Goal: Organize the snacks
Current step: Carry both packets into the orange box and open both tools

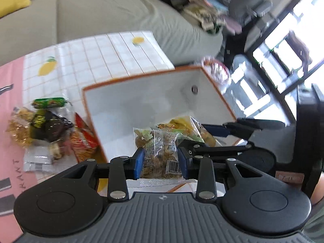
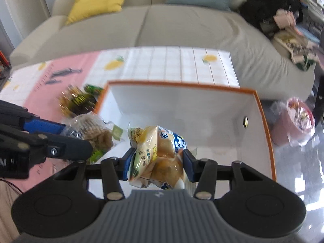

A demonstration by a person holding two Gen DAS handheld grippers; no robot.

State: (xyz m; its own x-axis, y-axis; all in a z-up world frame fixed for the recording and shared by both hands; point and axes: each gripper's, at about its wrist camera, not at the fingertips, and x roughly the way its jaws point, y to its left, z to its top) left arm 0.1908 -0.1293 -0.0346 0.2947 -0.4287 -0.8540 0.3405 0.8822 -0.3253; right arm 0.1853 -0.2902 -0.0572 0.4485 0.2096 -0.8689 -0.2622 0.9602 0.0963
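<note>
My left gripper point(image 1: 161, 163) is shut on a clear snack packet with brown pieces point(image 1: 161, 154), held over the near edge of the white box with an orange rim point(image 1: 141, 101). My right gripper point(image 2: 157, 165) is shut on a yellow and blue bread packet point(image 2: 160, 154), held inside the same box point(image 2: 182, 105). The right gripper and its packet show in the left wrist view point(image 1: 188, 127). The left gripper with its packet shows at the left of the right wrist view point(image 2: 95, 133). A pile of loose snacks point(image 1: 46, 125) lies on the table left of the box.
The table has a pink and lemon-print cloth point(image 1: 97, 54). A grey sofa point(image 2: 141, 26) with yellow and blue cushions stands behind it. A pink bin with a plastic liner point(image 2: 297, 121) stands on the floor to the right of the box.
</note>
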